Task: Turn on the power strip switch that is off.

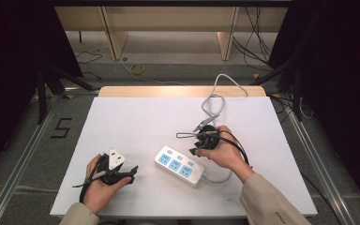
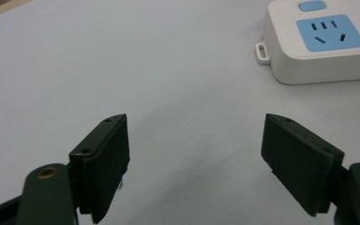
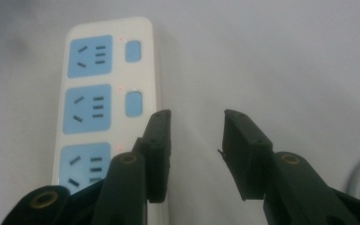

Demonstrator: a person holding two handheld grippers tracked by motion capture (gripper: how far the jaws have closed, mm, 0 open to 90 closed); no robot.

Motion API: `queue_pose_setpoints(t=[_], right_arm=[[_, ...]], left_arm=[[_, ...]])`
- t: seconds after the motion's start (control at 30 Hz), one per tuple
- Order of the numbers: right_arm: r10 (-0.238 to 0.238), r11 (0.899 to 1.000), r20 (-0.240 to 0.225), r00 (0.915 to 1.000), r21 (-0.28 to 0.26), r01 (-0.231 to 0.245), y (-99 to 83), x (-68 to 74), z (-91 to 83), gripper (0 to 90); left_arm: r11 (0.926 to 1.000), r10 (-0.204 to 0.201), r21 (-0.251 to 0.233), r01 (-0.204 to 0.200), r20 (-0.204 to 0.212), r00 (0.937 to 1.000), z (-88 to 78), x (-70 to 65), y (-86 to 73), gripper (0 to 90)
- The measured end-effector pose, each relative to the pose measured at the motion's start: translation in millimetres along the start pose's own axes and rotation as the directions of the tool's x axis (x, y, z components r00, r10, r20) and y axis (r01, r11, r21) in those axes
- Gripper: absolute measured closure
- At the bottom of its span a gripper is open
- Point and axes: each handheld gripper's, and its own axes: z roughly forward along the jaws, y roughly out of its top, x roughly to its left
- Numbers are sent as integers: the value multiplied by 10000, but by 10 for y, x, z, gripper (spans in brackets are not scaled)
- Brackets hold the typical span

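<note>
A white power strip [image 1: 180,165] with three blue sockets and blue switches lies flat on the white table, near its front middle. My right gripper [image 1: 191,143] hovers just past the strip's far side, jaws apart and pointing left. In the right gripper view the strip [image 3: 103,93] lies left of my right gripper [image 3: 197,150], which is open on bare table. My left gripper [image 1: 133,171] rests at the front left, pointing right toward the strip. It [image 2: 194,154] stands wide open and empty, with the strip's end [image 2: 318,42] ahead at the upper right.
A white cable [image 1: 218,101] loops over the table's far right part and off the wooden back edge [image 1: 168,91]. Another cable stretch [image 1: 218,179] leaves the strip's right end. Bare white tabletop [image 1: 136,122] stretches across the left and middle.
</note>
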Motion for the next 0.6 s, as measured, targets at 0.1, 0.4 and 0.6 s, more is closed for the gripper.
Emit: queue_pose_setpoints(t=[0.1, 0.4, 0.6], right_arm=[[251, 9992, 135, 9996, -302, -247, -131, -71, -86, 598], [917, 9924, 487, 9946, -863, -873, -476, -227, -304, 539], [1114, 9873, 679, 9914, -1210, -1027, -657, -271, -389, 490]], left_arm=[[10000, 2, 9, -2, -4, 10000, 1, -2, 0, 236], [10000, 14, 71, -14, 1, 10000, 7, -11, -1, 236], [10000, -1, 85, 1, 4, 10000, 10, -11, -4, 236]])
